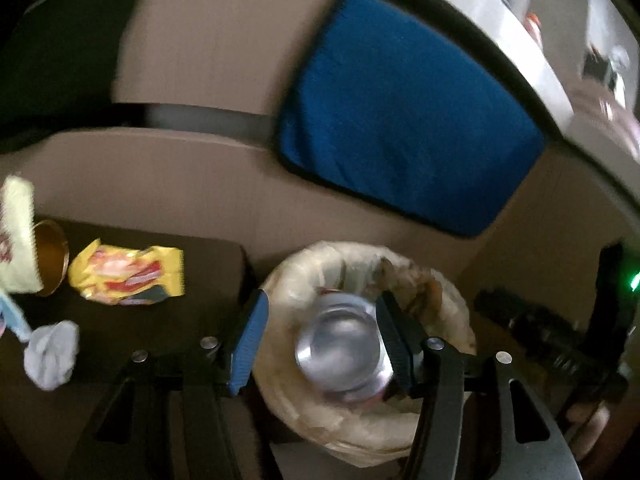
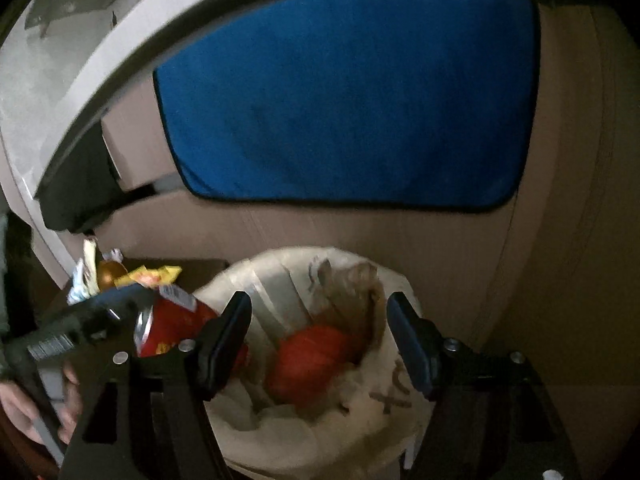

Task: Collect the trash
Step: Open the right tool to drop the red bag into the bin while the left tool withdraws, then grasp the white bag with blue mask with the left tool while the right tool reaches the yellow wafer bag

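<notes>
A bin lined with a pale plastic bag (image 1: pixel 440 304) stands on the floor; it also shows in the right wrist view (image 2: pixel 400 400). My left gripper (image 1: pixel 320 340) is open above it. A silver and red can (image 1: pixel 344 352) is between its fingers, against the right finger and clear of the left, blurred. The can shows red and tilted in the right wrist view (image 2: pixel 172 328), beside the left gripper's body. My right gripper (image 2: pixel 320 344) is open and empty over the bin. A red-orange item (image 2: pixel 312 356) lies inside the bag.
On a dark low table (image 1: pixel 208 256) to the left lie a yellow snack wrapper (image 1: pixel 128 276), a gold can (image 1: pixel 50 256), a pale packet (image 1: pixel 18 236) and a crumpled grey tissue (image 1: pixel 52 352). A blue cushion (image 1: pixel 400 128) leans on the beige sofa (image 1: pixel 160 184) behind.
</notes>
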`<state>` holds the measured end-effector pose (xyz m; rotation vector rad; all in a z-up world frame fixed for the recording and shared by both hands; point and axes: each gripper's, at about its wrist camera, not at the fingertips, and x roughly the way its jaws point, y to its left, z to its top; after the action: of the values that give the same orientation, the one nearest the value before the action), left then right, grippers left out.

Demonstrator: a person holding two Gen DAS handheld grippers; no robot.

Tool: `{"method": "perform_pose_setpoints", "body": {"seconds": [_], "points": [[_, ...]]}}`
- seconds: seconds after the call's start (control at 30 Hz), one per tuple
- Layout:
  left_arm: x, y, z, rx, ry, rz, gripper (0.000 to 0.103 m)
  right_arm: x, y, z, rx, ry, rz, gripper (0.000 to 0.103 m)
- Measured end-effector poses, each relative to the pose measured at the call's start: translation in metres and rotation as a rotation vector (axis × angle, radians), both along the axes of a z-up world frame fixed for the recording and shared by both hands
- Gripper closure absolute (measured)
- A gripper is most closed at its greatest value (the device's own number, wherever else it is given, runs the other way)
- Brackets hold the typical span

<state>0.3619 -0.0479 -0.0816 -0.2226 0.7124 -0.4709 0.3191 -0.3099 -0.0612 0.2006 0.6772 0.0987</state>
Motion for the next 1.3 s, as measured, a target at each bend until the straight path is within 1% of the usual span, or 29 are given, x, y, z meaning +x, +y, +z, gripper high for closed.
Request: {"method": "perform_pose_setpoints", "body": {"seconds": [0.13, 0.23, 0.37, 0.43, 0.57, 0.67, 0.77, 0.93, 1.1, 1.2, 1.3], "points": [[-0.011, 0.029, 0.004, -0.022, -0.015, 0.052, 0.046, -0.001, 0.008, -0.001, 0.007, 0.003, 0.011, 0.036], [-0.018, 0.055, 0.007, 0.001, -0.016, 0.093, 0.046, -0.003, 0.019, 0.004, 0.0, -0.009, 0.034, 0.036], [-0.03, 0.093, 0.008, 0.03, -0.021, 0.169, 0.046, -0.009, 0.045, 0.019, -0.05, -0.047, 0.062, 0.036], [-0.037, 0.113, 0.008, 0.046, -0.029, 0.21, 0.046, -0.011, 0.056, 0.025, -0.06, -0.061, 0.081, 0.036], [-0.056, 0.158, 0.012, 0.074, -0.059, 0.3, 0.046, -0.014, 0.086, 0.036, -0.061, -0.087, 0.136, 0.036], [-0.067, 0.184, 0.013, 0.104, -0.087, 0.345, 0.046, -0.015, 0.111, 0.039, -0.055, -0.103, 0.175, 0.036], [-0.075, 0.204, 0.01, 0.118, -0.088, 0.379, 0.046, -0.016, 0.133, 0.037, -0.046, -0.096, 0.214, 0.036], [-0.083, 0.245, -0.003, 0.083, -0.043, 0.436, 0.046, -0.014, 0.173, 0.024, -0.058, -0.06, 0.288, 0.036], [-0.085, 0.27, -0.017, 0.074, -0.011, 0.475, 0.046, -0.015, 0.191, 0.011, -0.043, -0.028, 0.338, 0.036], [-0.084, 0.278, -0.024, 0.072, 0.002, 0.496, 0.046, -0.016, 0.199, 0.002, -0.039, 0.0, 0.354, 0.036], [-0.085, 0.284, -0.031, 0.046, 0.023, 0.496, 0.046, -0.016, 0.203, -0.006, -0.033, 0.025, 0.367, 0.036]]}}
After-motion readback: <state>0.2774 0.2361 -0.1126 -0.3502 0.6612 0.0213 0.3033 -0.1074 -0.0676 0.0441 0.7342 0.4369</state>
